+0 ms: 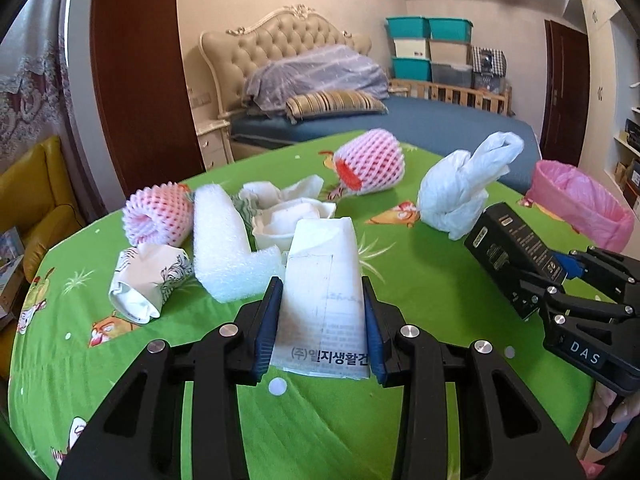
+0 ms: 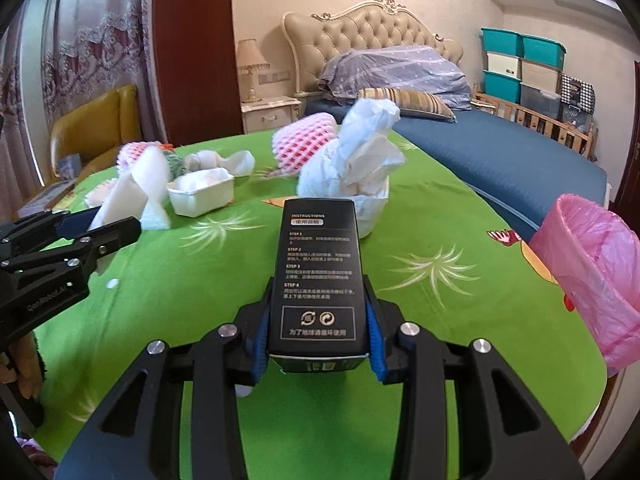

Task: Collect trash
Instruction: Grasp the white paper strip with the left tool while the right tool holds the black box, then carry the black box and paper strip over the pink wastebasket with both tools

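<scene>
My left gripper [image 1: 322,300] is shut on a white folded paper packet [image 1: 322,280] with printed text, held just above the green tablecloth [image 1: 420,288]. My right gripper [image 2: 318,316] is shut on a black instruction box [image 2: 318,272]; that same black box [image 1: 508,252] shows at the right of the left wrist view. Loose trash lies beyond: two pink foam fruit nets [image 1: 370,162] [image 1: 158,214], a white foam block [image 1: 224,248], a crumpled paper cup [image 1: 146,280], a white tray [image 2: 202,192] and a knotted white plastic bag [image 2: 356,152]. A bin lined with a pink bag [image 2: 588,264] stands at the table's right edge.
The round table fills the foreground; its rim falls away toward a blue bed [image 2: 500,152] behind. A yellow chair [image 2: 94,128] and a nightstand with a lamp [image 2: 252,68] stand at the left. Stacked storage boxes [image 1: 430,50] line the far wall.
</scene>
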The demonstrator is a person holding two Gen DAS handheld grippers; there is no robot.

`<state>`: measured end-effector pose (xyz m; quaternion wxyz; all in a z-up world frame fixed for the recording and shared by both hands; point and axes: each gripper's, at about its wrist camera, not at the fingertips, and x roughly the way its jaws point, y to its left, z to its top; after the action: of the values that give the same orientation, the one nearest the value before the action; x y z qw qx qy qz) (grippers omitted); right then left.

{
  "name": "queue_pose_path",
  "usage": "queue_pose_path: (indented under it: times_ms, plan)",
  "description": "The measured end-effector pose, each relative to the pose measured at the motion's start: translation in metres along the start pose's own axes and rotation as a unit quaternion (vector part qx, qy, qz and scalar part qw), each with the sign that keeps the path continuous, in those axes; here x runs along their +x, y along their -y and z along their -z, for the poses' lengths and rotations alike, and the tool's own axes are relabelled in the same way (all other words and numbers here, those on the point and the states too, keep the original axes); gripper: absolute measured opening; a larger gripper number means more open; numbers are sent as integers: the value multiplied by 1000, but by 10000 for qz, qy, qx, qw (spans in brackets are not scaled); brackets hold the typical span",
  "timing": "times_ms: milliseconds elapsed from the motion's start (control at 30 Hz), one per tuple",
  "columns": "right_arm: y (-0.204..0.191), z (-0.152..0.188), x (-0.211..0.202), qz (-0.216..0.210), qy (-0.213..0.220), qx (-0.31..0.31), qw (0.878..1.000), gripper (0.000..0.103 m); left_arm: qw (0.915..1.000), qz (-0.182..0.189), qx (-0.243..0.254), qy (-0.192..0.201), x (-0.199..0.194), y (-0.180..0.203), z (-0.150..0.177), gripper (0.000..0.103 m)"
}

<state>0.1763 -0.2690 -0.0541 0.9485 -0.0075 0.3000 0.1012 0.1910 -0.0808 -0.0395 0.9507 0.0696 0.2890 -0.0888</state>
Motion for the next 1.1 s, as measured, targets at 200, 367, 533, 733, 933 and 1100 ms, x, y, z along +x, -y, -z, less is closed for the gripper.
queue_pose_path:
  times_ms: [200,367,533,733,933,1100]
  plan:
    - [-7,1,-25,64,318,-333,9989,38,9993,13,20,383,-20,11,4,36]
    - [-3,0,-45,123,526,-431,9976,38,9979,109,55,630,-32,23,7,36]
    - [6,0,-62,157,679,-431,9966,38,9960,195,232,837,-41,41,8,36]
    - [22,2,-78,192,810,-345,9959,38,9935,324,473,980,-47,60,7,36]
    - [39,6,-93,326,904,-281,9950,38,9915,514,616,1021,-48,80,1,36]
    - [62,9,-103,534,961,-145,9938,38,9876,738,849,1091,-48,101,-7,36]
